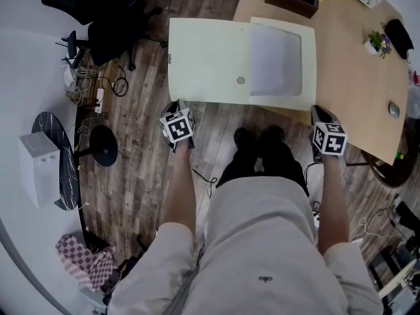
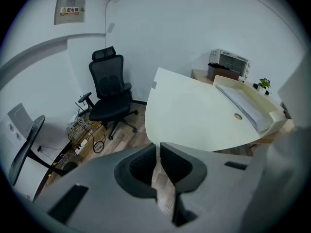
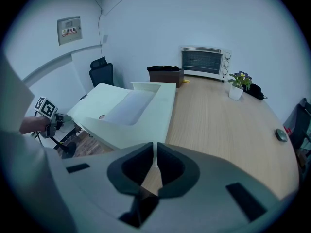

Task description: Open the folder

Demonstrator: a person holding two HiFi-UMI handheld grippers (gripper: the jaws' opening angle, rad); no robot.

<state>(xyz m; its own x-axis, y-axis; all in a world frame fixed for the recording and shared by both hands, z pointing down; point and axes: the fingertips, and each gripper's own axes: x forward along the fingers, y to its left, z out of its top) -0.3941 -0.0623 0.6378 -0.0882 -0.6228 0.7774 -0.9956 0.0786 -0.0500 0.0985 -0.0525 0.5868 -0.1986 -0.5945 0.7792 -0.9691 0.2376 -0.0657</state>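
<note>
While clamped, both grippers (image 2: 158,148) (image 3: 154,148) on folder (image 1: 209,61)

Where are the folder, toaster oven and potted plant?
folder (image 1: 207,61): head view, left cover.
toaster oven (image 3: 203,61): right gripper view, glass door.
potted plant (image 3: 236,92): right gripper view, white pot.
</note>
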